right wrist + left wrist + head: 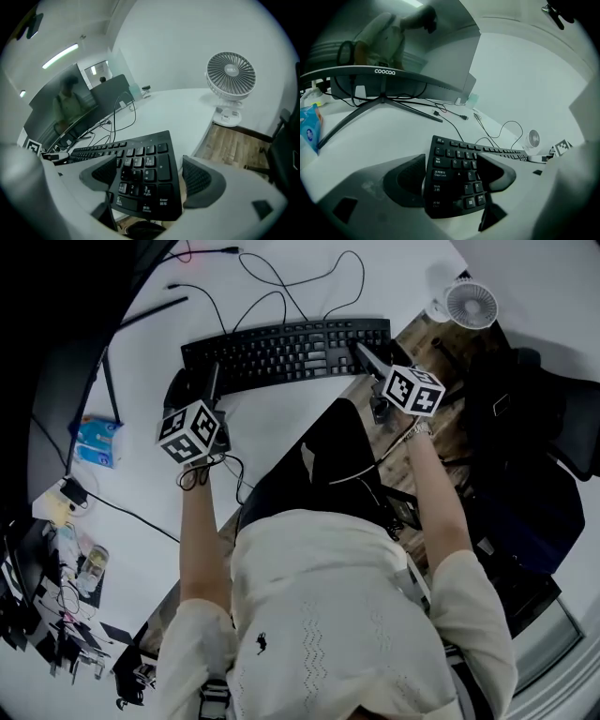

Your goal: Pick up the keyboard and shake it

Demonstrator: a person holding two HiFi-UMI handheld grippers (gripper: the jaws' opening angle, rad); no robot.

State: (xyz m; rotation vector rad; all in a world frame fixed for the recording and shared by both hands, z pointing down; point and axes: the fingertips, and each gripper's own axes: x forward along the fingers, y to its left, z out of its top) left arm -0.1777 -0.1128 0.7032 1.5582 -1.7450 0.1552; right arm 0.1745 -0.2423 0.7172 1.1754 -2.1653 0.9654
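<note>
**On the white tabletop [281,427], one black keyboard [291,351] with open fingers at both ends**

At the left end of the keyboard, the left gripper [452,176] has its two fingers [405,180] wide apart. The key column with "Caps Lock", "Shift" and "Ctrl" lies between them, and no pad is seen to press. At the right end, the right gripper [150,171] also has its fingers [201,180] apart. The number pad is between them, with "Enter", "+" and the digits 1 to 6 readable. A gap shows between the outer finger and the keyboard's edge. The keyboard lies on the tabletop, and its right end reaches the tabletop's edge.

Only the left gripper view shows the name "coocaa" on the one monitor [384,71] behind the keyboard. The print on the blue packet [309,126] left of the keyboard I cannot read. Only the right gripper view shows the one white fan [231,75] large, beyond the keyboard's right end, with wooden floor [229,145] beside it. Only the head view shows the whole keyboard, both arms, and two marker cubes, one on each gripper. Several thin cables [281,287] lie behind the keyboard.
</note>
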